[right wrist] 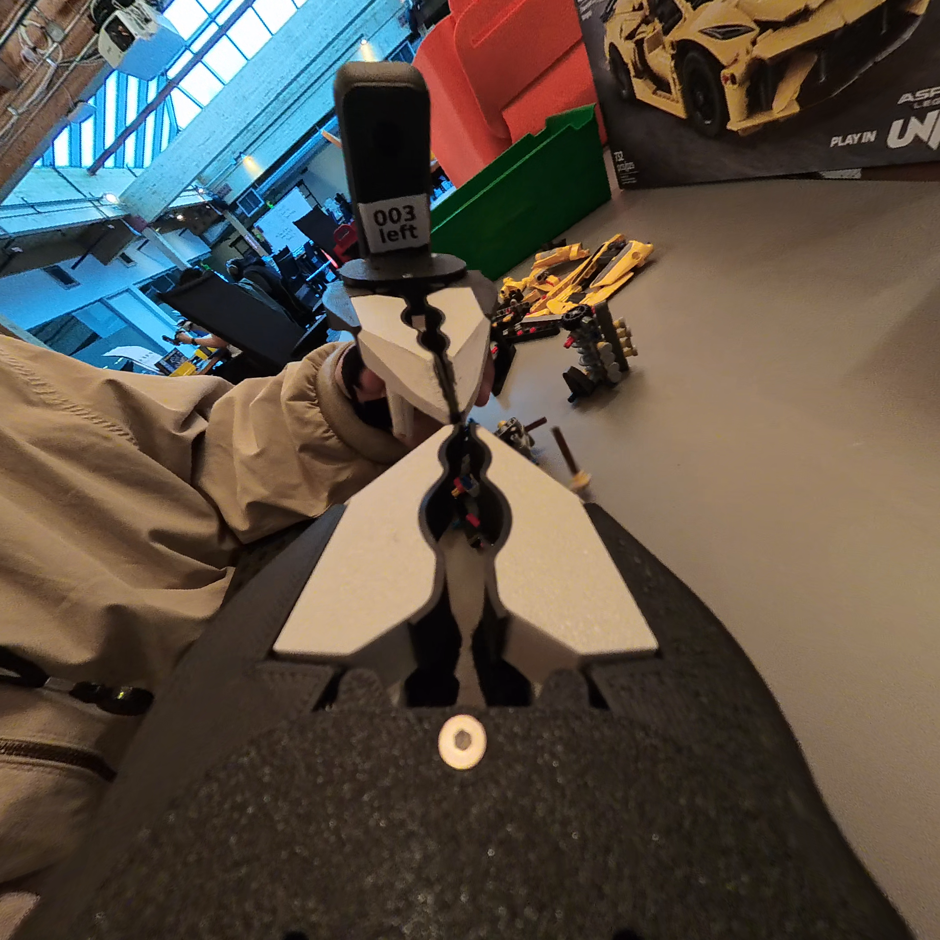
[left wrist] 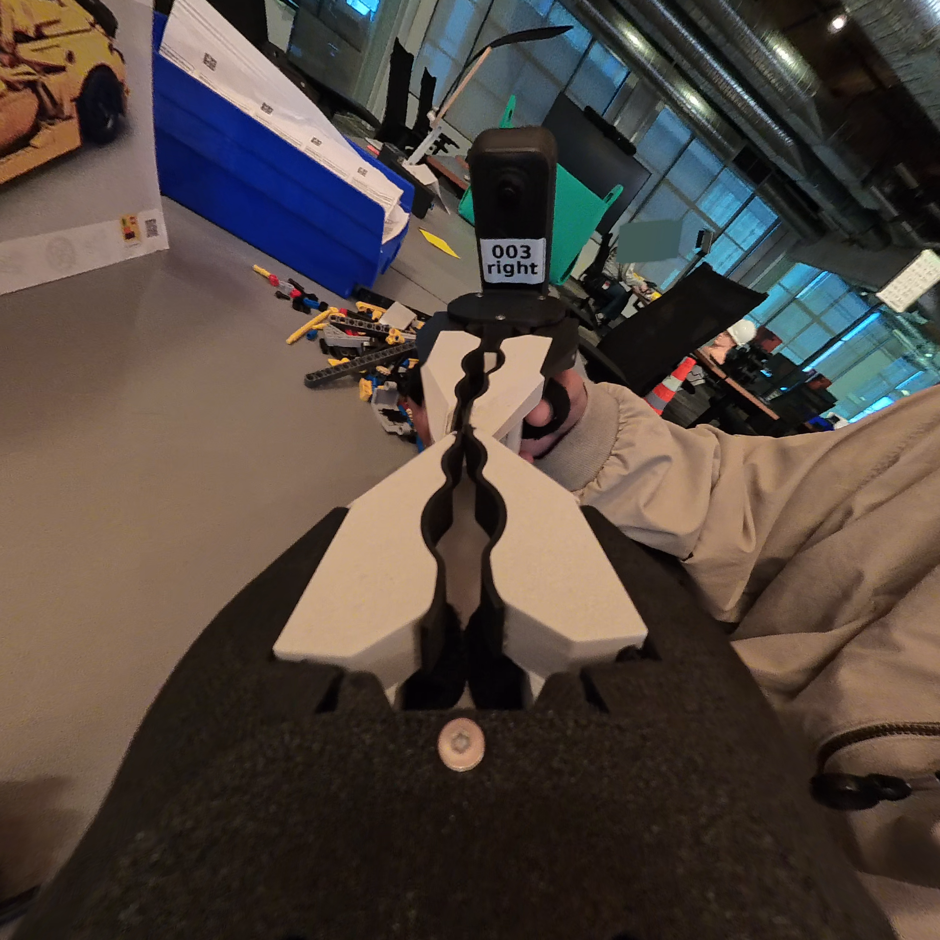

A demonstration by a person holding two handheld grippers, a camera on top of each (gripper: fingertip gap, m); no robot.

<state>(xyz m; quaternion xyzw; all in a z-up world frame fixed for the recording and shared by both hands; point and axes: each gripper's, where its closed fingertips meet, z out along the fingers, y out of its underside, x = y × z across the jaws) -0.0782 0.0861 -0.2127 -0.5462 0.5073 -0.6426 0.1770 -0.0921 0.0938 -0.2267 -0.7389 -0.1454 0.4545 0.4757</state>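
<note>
Between the two tips, nothing is held: the left gripper (left wrist: 465,437) and the right gripper (right wrist: 460,432) are both pressed together, touching nose to nose above the counter (left wrist: 152,458). Loose toy bricks (left wrist: 356,341) lie just past them.

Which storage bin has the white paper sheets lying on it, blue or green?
The blue bin, in the left wrist view: white sheets lie across its top. The green bin, in the right wrist view, shows none.
</note>
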